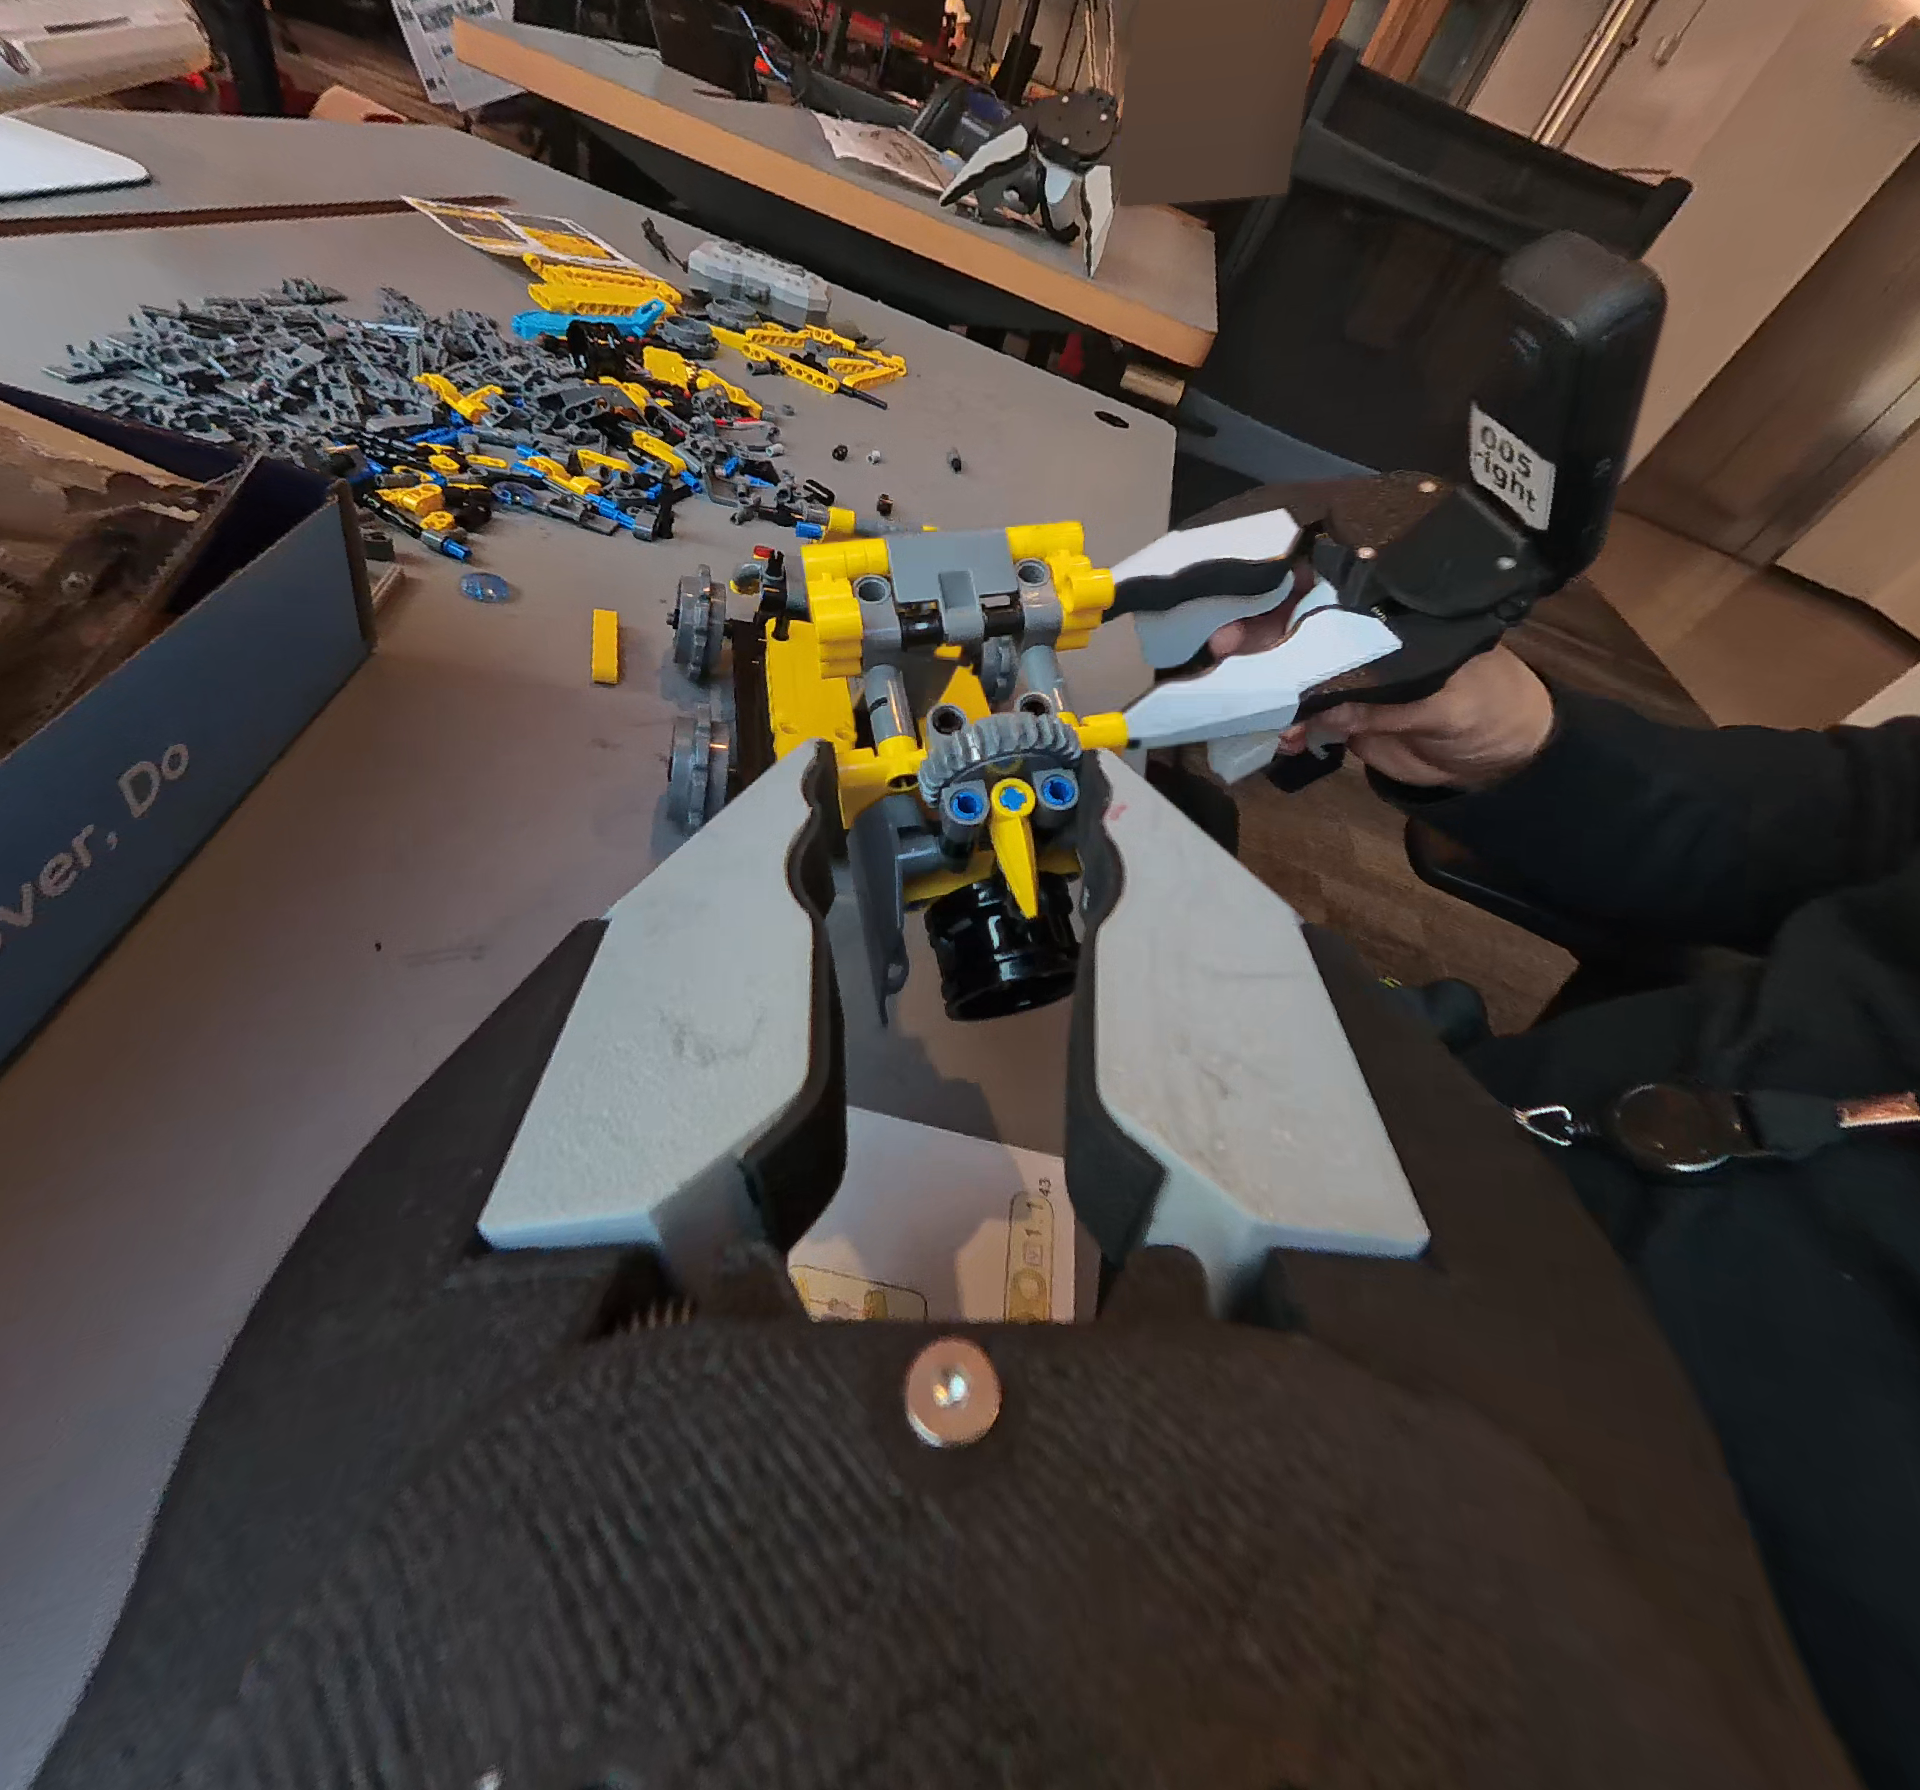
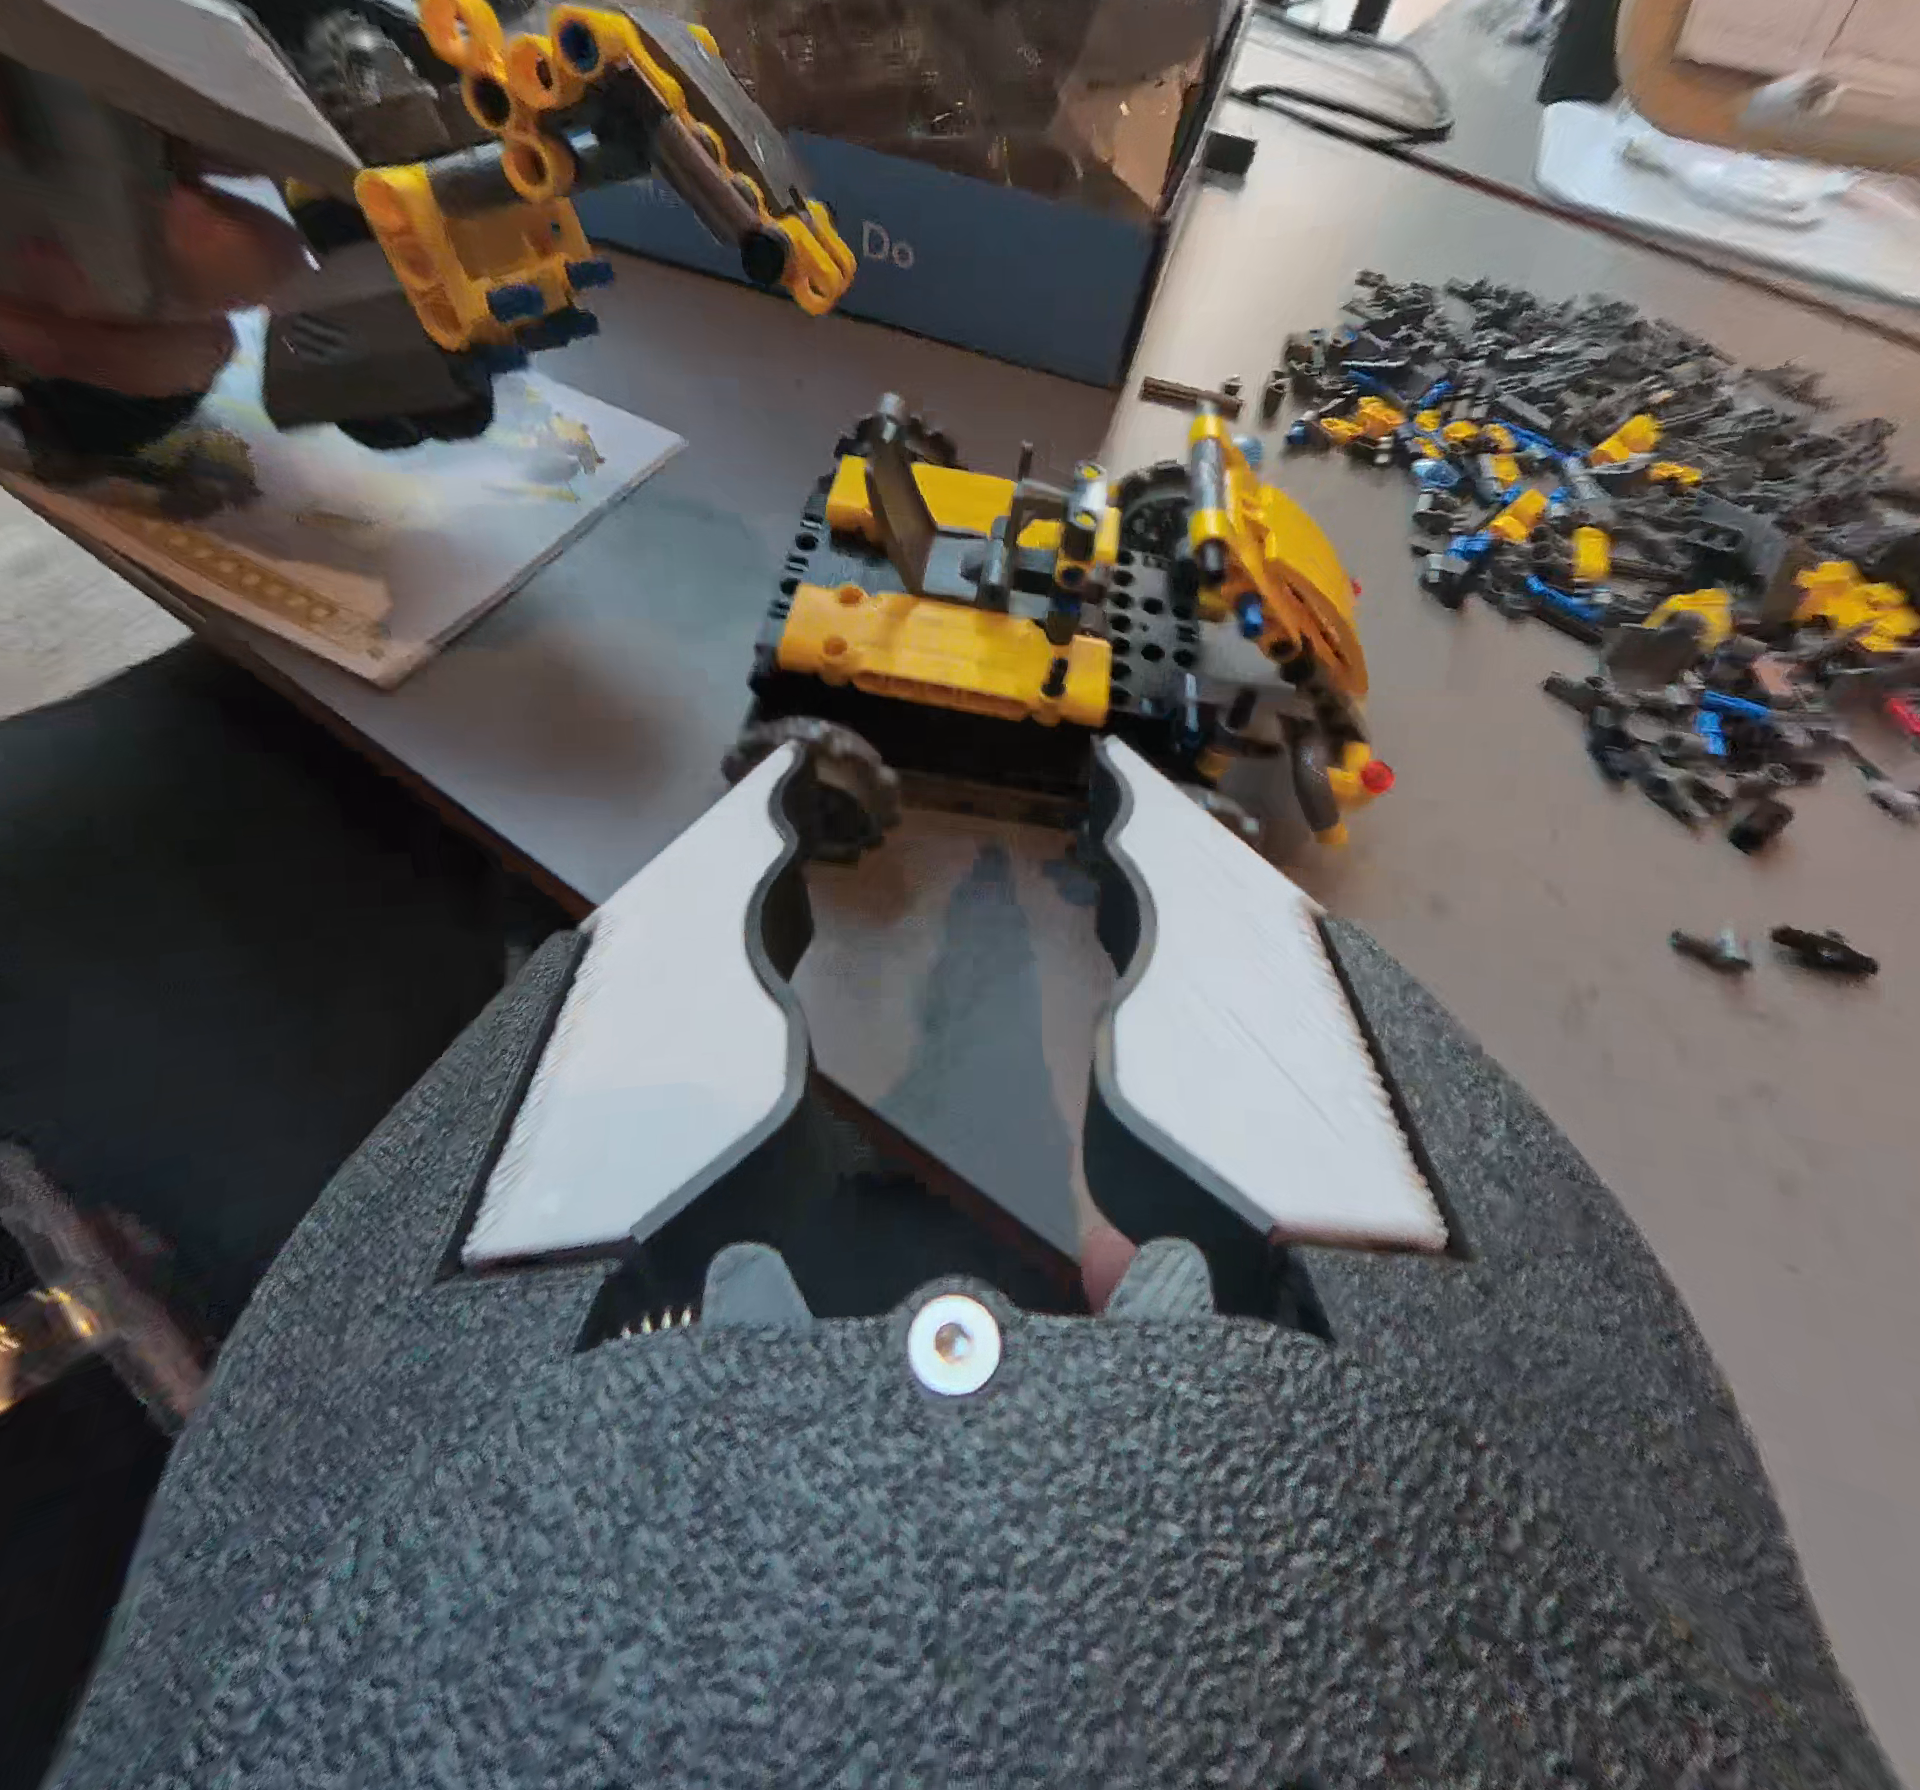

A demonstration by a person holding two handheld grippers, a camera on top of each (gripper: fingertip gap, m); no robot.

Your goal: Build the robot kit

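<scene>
Right now your left gripper [image 1: 956, 805] has the yellow and grey brick piece [image 1: 873, 784] pinched between its fingers, jaws closed to the width of the piece. A grey gear [image 1: 1003, 738] sits on the piece's near face, with a yellow pointer below it and a black cylinder [image 1: 1003, 951] hanging underneath. In the right wrist view the piece is up off the table, above the open instruction booklet [image 2: 416, 535], with its jointed yellow arm reaching toward the blue box [image 2: 987, 286].

Over to your right gripper [image 2: 945, 769]: jaws wide and nothing between them. It is low over the grey table [image 2: 1455, 961], with its tips at the near end of the yellow and black brick vehicle [image 2: 935, 644]. The left tip is just in front of a dark wheel [image 2: 847, 790]. Whether either finger touches the vehicle, I cannot tell; the view is blurred. From the left wrist view your hand [image 1: 1444, 732] is wrapped around that gripper's handle.

Further out, one loose yellow brick [image 1: 606, 644] lies alone on the table beside the vehicle's grey wheels. Beyond it spreads the big pile of loose parts [image 1: 468, 410] in grey, black, yellow and blue. The box stands at the table's left side, and a few stray dark bits [image 2: 1766, 951] lie apart from the pile.
</scene>
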